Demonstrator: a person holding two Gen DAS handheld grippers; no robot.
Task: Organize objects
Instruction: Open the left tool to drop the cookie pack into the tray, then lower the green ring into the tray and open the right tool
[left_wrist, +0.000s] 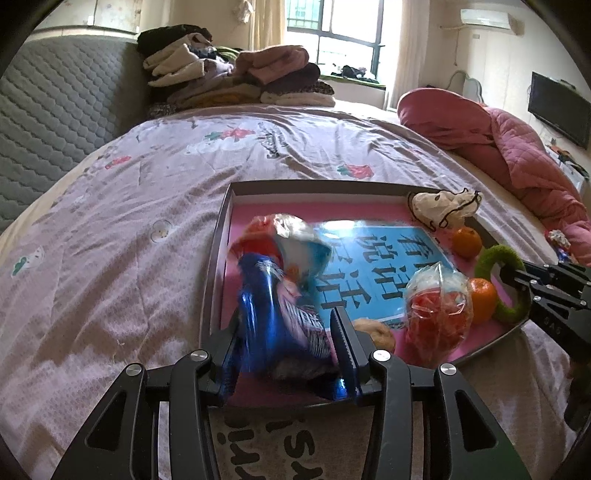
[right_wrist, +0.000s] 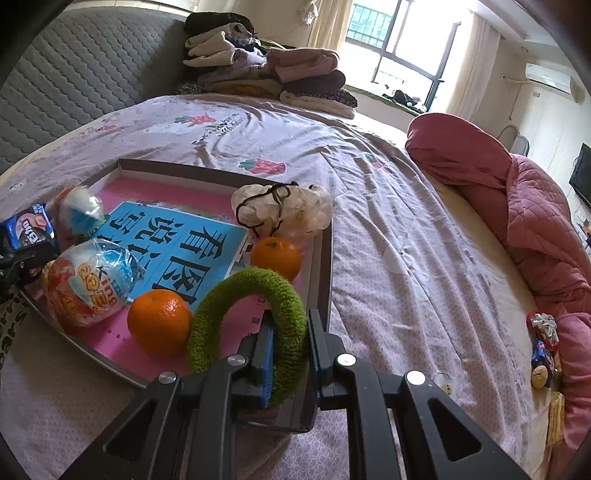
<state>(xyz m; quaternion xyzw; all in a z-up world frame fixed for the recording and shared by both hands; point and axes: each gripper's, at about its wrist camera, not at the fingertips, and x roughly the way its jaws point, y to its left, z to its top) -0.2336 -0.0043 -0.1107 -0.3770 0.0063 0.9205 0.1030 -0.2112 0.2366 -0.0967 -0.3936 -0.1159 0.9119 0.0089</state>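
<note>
A grey-rimmed tray (left_wrist: 214, 258) with a pink lining lies on the bed. It holds a blue booklet (left_wrist: 369, 266), two oranges (right_wrist: 159, 321) (right_wrist: 275, 258), a white pouch with a black cord (right_wrist: 284, 210) and two wrapped snack bags (right_wrist: 88, 288) (left_wrist: 288, 236). My left gripper (left_wrist: 286, 325) is shut on a blue snack packet (left_wrist: 280, 295), upright over the tray's near left part. My right gripper (right_wrist: 291, 321) is shut on a green fuzzy ring (right_wrist: 251, 288) over the tray's near right corner, beside the nearer orange.
Folded clothes (left_wrist: 236, 74) are stacked at the far side by the grey quilted headboard (left_wrist: 55, 110). A bunched pink quilt (right_wrist: 517, 206) lies on the right, with small items (right_wrist: 543, 343) at its foot. A brownish lump (left_wrist: 373, 332) sits in the tray near my left fingers.
</note>
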